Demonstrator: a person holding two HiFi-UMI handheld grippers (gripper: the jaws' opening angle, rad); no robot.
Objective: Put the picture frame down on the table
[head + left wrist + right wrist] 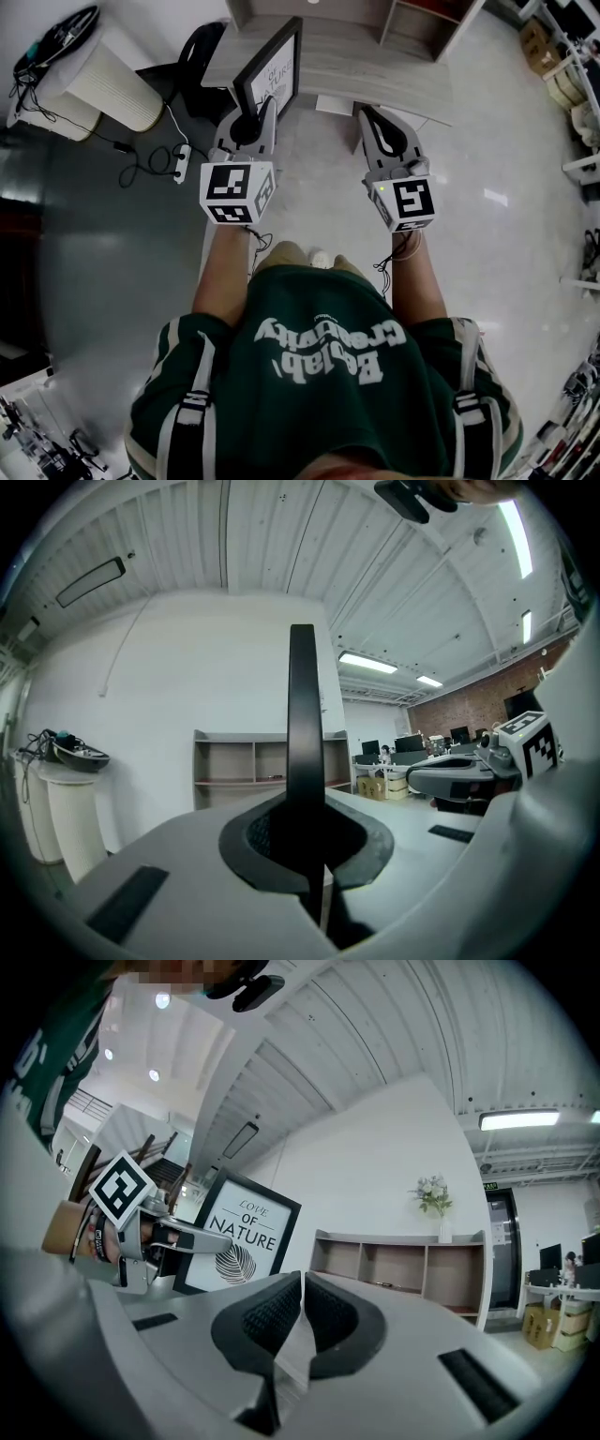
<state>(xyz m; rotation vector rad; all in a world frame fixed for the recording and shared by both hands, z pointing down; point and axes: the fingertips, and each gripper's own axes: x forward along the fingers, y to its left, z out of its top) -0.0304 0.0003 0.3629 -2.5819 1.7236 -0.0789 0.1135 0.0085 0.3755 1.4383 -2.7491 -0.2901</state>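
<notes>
Clamping picture frame: left hand-held gripper | right hand-held gripper together, empty | frame bottom hidden

1. The left claw points level and forward, its jaws clamped on the edge of the picture frame.
2. The right claw is level alongside it, jaws together and empty.
3. The left forearm and right forearm reach forward, parallel.

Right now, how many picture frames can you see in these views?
1. The picture frame stands upright in the shut left gripper, at the table's near edge. The right gripper holds none. More may lie hidden out of view.
</notes>
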